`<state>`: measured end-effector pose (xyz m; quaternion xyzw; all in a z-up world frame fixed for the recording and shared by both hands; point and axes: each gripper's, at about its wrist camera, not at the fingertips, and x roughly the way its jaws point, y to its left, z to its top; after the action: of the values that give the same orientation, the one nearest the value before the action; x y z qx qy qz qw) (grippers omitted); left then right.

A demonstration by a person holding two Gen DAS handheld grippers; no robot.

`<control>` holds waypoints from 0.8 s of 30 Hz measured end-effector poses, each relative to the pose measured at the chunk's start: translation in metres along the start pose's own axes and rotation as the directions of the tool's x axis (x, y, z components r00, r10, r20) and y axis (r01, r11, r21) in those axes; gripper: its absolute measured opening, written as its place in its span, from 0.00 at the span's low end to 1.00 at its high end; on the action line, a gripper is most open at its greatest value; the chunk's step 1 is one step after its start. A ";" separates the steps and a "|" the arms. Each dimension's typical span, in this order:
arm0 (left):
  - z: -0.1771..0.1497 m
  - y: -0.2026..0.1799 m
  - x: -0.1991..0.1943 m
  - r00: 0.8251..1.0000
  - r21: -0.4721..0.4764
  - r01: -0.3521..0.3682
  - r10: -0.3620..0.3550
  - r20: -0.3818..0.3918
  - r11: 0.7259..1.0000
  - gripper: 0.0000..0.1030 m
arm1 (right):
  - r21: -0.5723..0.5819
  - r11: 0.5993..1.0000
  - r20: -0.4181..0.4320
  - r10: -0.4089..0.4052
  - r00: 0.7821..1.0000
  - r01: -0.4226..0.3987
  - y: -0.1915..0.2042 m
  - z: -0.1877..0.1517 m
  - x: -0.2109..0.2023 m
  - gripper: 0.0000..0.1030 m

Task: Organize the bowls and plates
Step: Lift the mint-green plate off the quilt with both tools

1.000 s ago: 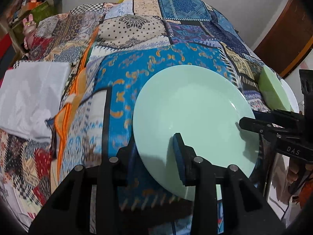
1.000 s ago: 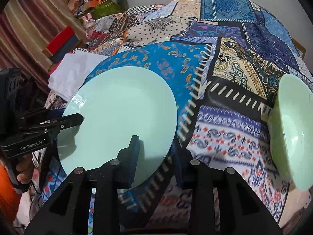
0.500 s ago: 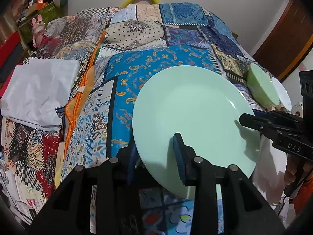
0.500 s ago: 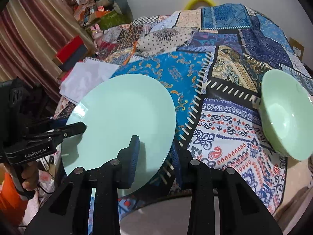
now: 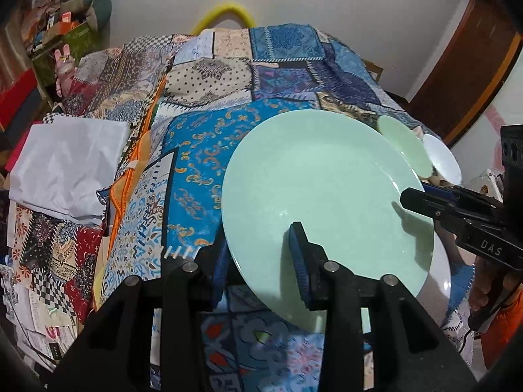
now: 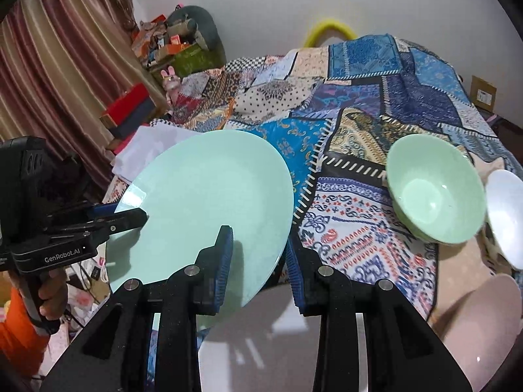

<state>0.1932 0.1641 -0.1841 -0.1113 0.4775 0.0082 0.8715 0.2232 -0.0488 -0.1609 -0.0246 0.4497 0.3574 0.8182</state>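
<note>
A large mint green plate is held in the air above the patchwork cloth. My left gripper is shut on its near left rim. My right gripper is shut on its right rim, and the plate fills the left of the right wrist view. A green bowl and a white bowl stand on the cloth to the right. They also show small in the left wrist view, the green bowl in front of the white one.
A pink plate lies at the lower right. A grey-white plate lies under the held plate. A folded white cloth lies at the left. Boxes and clutter stand by the far wall.
Both grippers have lifted the green plate up and back toward me. The bowls have come further into view on the right.
</note>
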 end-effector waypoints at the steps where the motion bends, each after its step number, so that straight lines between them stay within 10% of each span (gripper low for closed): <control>1: -0.001 -0.003 -0.004 1.000 0.004 0.000 0.000 0.005 1.000 0.35 | 0.000 1.000 0.005 0.000 1.000 0.000 0.000 -0.001 -0.004 0.28; 24: -0.035 -0.086 -0.053 0.999 0.083 0.028 -0.030 0.027 0.996 0.35 | 0.057 0.998 0.100 -0.019 0.995 0.013 -0.023 -0.052 -0.085 0.28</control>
<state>0.1455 0.0776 -0.1419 -0.0817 0.4636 -0.0227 0.8820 0.1714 -0.1324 -0.1345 0.0129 0.4179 0.3387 0.8429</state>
